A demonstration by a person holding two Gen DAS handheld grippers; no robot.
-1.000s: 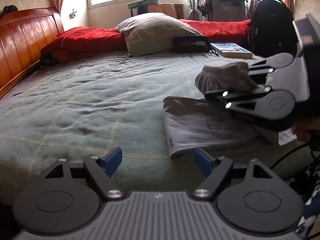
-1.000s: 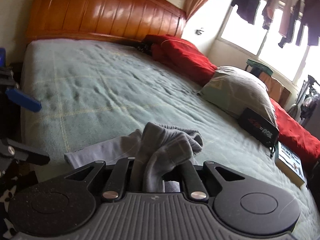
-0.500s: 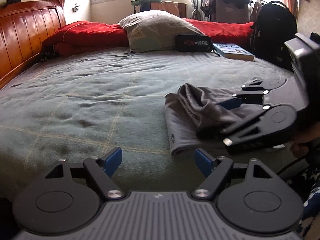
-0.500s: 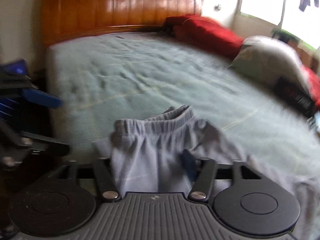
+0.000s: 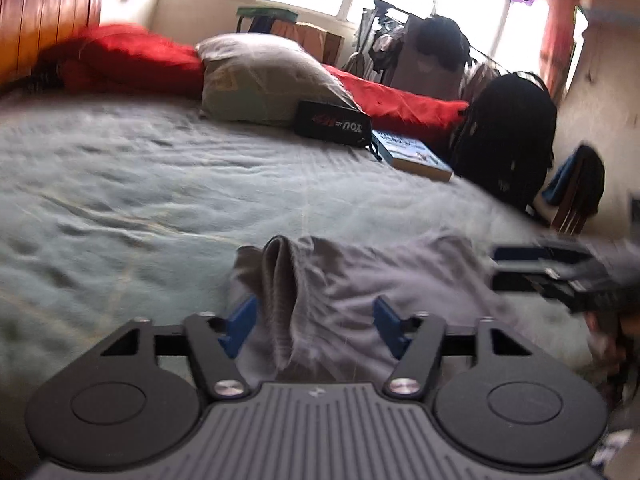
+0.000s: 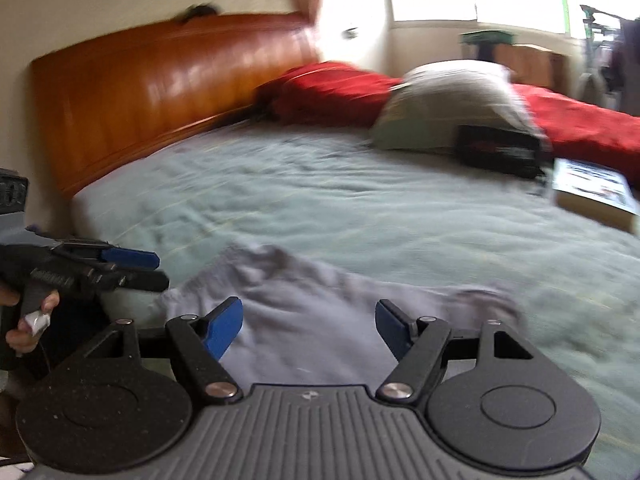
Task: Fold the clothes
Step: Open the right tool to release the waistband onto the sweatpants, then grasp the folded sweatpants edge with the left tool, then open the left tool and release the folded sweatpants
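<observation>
both grippers are spread wide right now, nothing pinched in either one. our left gripper (image 5: 314,326) sits low over the grey shorts (image 5: 360,280), blue fingertips (image 5: 240,324) parted on either side of a bunched-up ridge of fabric that stands up between them, but we can't say they're actually touching it. our right gripper (image 6: 308,326) is the same deal, jaws apart, hovering just over the flatter part of the shorts (image 6: 312,312) with the blue pads (image 6: 224,326) clear of the cloth as far as we can tell.

the shorts are lying crumpled on the green blanket (image 5: 140,200) right at the near edge of the bed, toward its right side, one end rumpled into that fold and the rest spread out loosely. everything's a bit motion-blurred so finer detail is hard to make out.

from the right wrist view we can see the left gripper (image 6: 132,268) out to the side at the near edge, with a hand (image 6: 28,320) wrapped around its handle.

further back on the bed there's a grey pillow (image 5: 264,80) leaning on a red quilt (image 5: 128,56) along the far edge, a black pouch (image 5: 332,124) just in front of the pillow, and a book (image 5: 416,158) beside it near the far right corner. wooden headboard (image 6: 160,92) runs along the left edge, and a black backpack (image 5: 508,136) sits off the right side.
</observation>
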